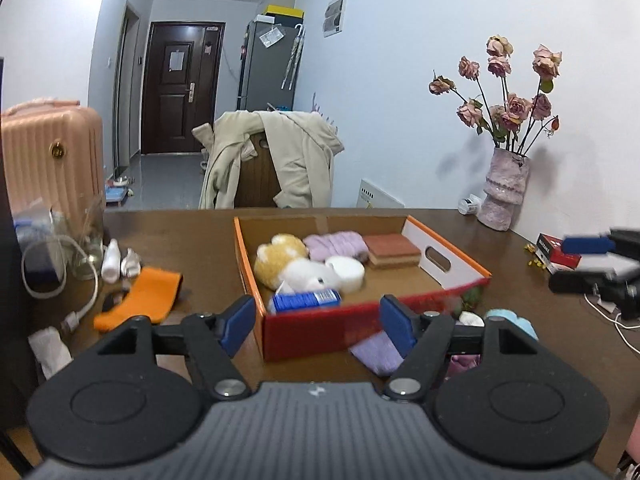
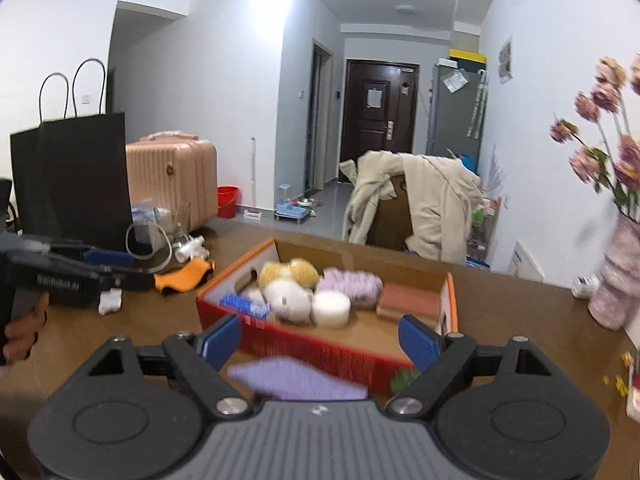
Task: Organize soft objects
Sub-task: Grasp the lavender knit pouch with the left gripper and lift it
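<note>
An orange-and-red cardboard box (image 1: 320,330) (image 2: 296,340) stands on the brown table. It holds a yellow-and-white plush toy (image 1: 280,258) (image 2: 288,274), a lilac knit item (image 1: 336,245) (image 2: 354,286), a white round pad (image 1: 346,272) (image 2: 330,308), a brown sponge (image 1: 392,250) (image 2: 408,300) and a blue tissue pack (image 1: 306,300) (image 2: 244,304). A lilac cloth (image 1: 378,354) (image 2: 296,378) lies in front of the box. My left gripper (image 1: 318,322) is open and empty over the box's near wall. My right gripper (image 2: 320,338) is open and empty above the lilac cloth.
An orange cloth (image 1: 138,300) (image 2: 184,276), white bottles (image 1: 120,262) and a cable (image 1: 80,280) lie left of the box. A light-blue soft item (image 1: 514,320) lies by the cloth. A vase of dried roses (image 1: 504,192) and a red pack (image 1: 560,254) stand right.
</note>
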Demonstrator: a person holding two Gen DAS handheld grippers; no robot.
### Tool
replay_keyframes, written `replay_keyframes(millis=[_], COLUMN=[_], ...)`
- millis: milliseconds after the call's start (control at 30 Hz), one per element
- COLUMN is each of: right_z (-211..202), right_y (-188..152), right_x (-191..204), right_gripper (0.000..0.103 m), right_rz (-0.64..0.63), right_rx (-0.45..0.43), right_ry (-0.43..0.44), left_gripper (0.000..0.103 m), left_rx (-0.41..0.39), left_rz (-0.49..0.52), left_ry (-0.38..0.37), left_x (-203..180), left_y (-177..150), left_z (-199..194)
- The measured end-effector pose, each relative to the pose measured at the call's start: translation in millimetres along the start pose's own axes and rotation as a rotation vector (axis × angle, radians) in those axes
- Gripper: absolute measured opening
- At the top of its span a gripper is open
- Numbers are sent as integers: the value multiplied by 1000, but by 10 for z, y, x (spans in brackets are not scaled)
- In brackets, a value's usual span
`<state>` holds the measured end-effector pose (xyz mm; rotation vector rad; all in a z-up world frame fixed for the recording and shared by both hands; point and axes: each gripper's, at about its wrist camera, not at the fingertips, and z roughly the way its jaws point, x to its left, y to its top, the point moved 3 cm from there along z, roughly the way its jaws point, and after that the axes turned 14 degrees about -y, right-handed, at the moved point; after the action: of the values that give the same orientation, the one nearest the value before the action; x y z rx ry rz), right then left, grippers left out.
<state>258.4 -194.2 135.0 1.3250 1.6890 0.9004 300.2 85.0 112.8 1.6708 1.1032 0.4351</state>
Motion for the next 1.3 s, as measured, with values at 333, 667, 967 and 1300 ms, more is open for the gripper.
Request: replay_keyframes(millis=[333, 667, 967, 1300], right_z=[27, 678, 1501, 1468], right_y=[-763, -727, -893, -871], right_x=[-234, -341, -387, -289], right_gripper=[85, 70, 56, 5], right_rz=[160, 278, 389, 336], right_rx=[72, 102, 297, 237], right_ry=[16, 117, 165, 174], left_gripper=[72, 66, 46, 18], left_rx=[76, 125, 178, 160], left_rz=[-97, -157, -331, -324], left_ry=[-27, -83, -205, -276], left_x=[-144, -193, 12, -5], left_y=[-404, -499, -539, -588], left_z=[393, 966, 1453, 1521])
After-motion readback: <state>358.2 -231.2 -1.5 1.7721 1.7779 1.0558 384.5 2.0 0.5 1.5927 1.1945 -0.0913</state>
